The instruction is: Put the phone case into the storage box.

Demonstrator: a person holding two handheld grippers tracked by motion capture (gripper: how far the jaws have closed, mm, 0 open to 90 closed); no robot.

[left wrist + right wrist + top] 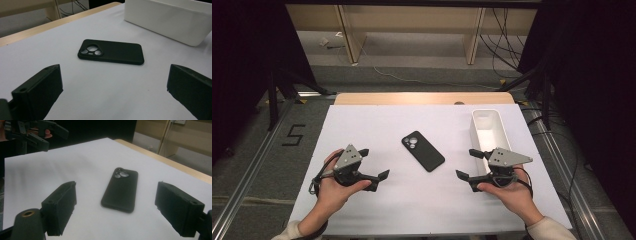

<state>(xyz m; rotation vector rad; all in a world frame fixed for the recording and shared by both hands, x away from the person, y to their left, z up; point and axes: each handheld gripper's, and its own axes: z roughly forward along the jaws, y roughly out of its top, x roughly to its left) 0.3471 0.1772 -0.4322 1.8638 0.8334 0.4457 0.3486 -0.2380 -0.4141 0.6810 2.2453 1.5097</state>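
Your desk (362, 125) is covered by a smooth matte white sheet, with a strip of pale wood showing along its far edge. In the middle of the sheet lies a black phone (422, 150), a flat rounded rectangle with a dull, rubbery-looking back, face down and turned at a slant. Its camera end points away from you, and you can make out a raised cluster of round lenses there. In your right gripper view the near end of the phone looks slightly blurred.

To the right of the phone, well apart from it, stands a white bin (486, 131), a long narrow box with rounded corners and a smooth plastic-like wall. Its near end is hidden behind your right hand's tool, and in your left gripper view its top is cut off by the frame.

Your left tool (373, 165) hovers at the near left of the sheet with its blocky black jaws spread wide and nothing between them. Your right tool (468, 164) sits at the near right, just in front of the bin, jaws equally wide and empty. Both point inward toward the phone, which lies between them and touches neither. A grey three-cornered plate tops each tool.
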